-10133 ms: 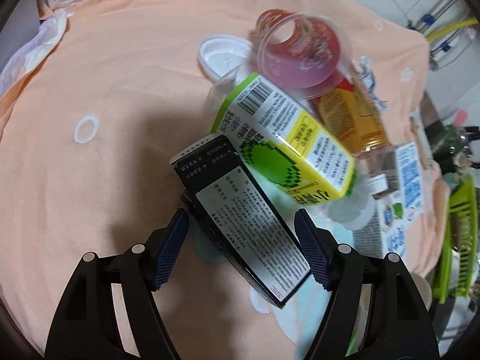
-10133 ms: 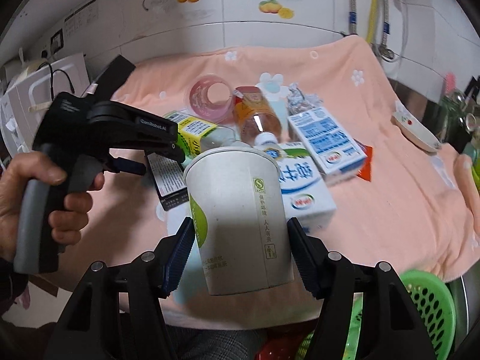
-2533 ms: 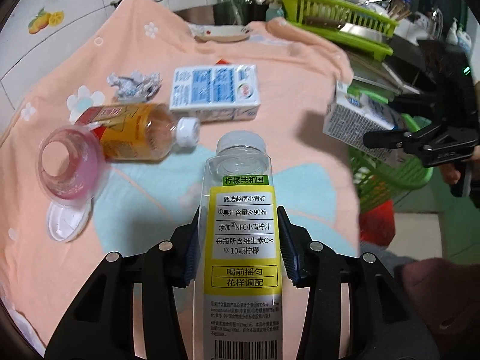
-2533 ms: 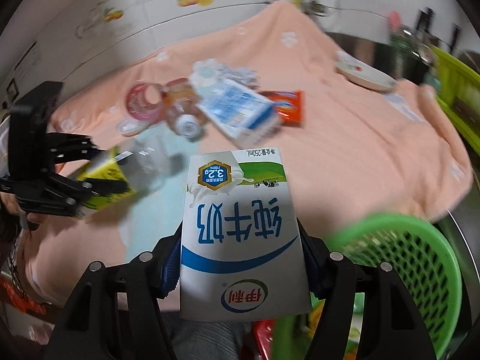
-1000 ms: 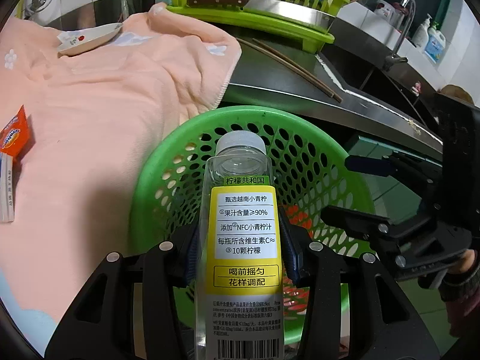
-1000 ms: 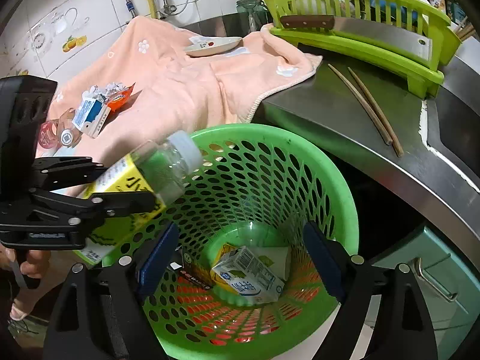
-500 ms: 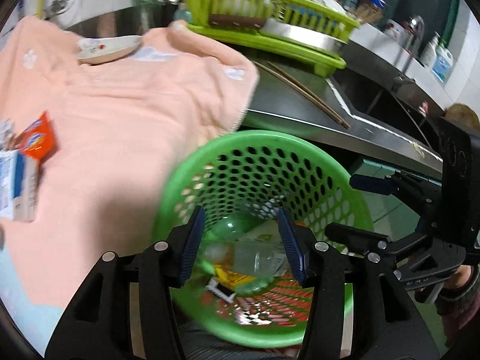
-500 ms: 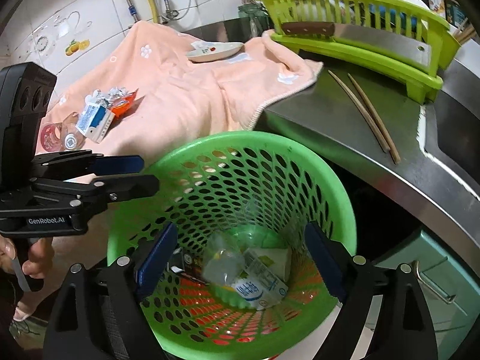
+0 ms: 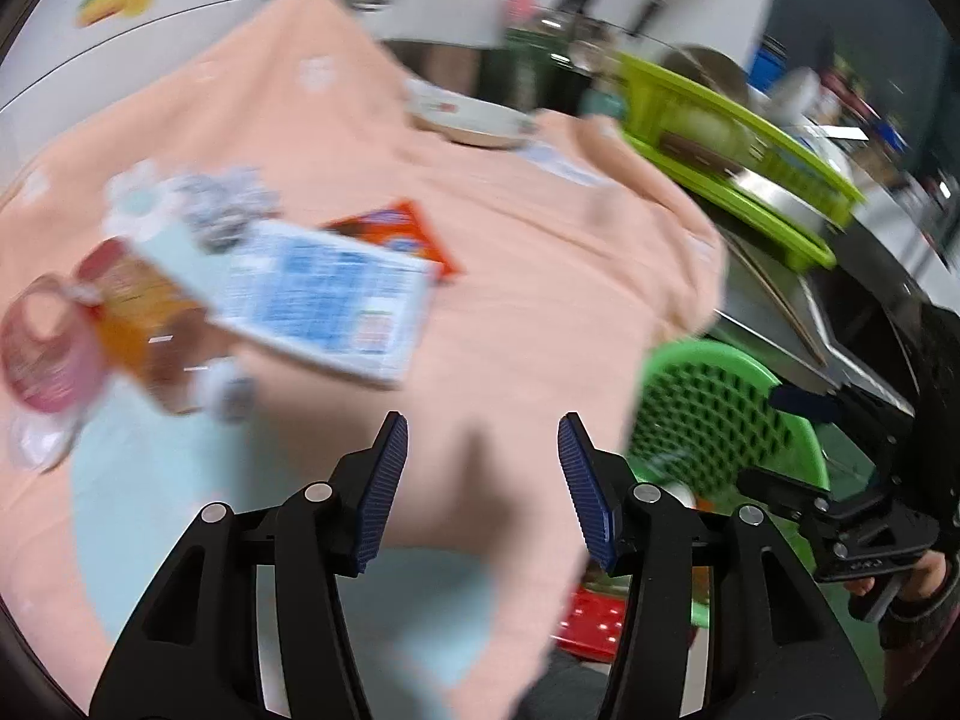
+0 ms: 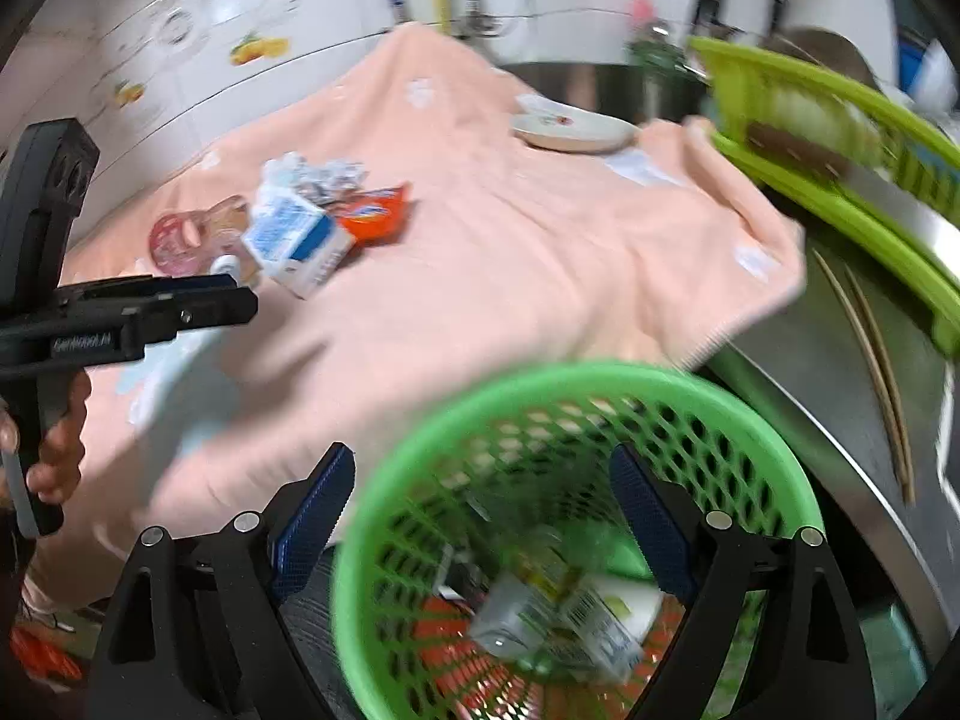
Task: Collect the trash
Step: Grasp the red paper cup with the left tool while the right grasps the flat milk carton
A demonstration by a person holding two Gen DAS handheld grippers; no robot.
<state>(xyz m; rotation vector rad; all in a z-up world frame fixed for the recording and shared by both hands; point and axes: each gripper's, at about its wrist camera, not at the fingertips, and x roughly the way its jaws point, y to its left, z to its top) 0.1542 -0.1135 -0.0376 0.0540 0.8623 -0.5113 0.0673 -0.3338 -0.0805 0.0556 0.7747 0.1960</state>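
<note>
1. The left tongs (image 9: 483,483) are spread apart and grasp nothing, above the peach towel (image 9: 540,312) that covers the worktop.
2. The right tongs (image 10: 480,516) are also released and empty, over the green basket (image 10: 750,420).
3. A blue-and-white carton (image 9: 324,300), an orange wrapper (image 9: 414,228), crumpled foil (image 9: 222,204), an amber bottle (image 9: 144,336) and a pink cup (image 9: 36,360) lie clustered on the towel.
4. Inside the perforated basket lie a clear bottle (image 10: 540,618) and cartons, blurred.
</note>
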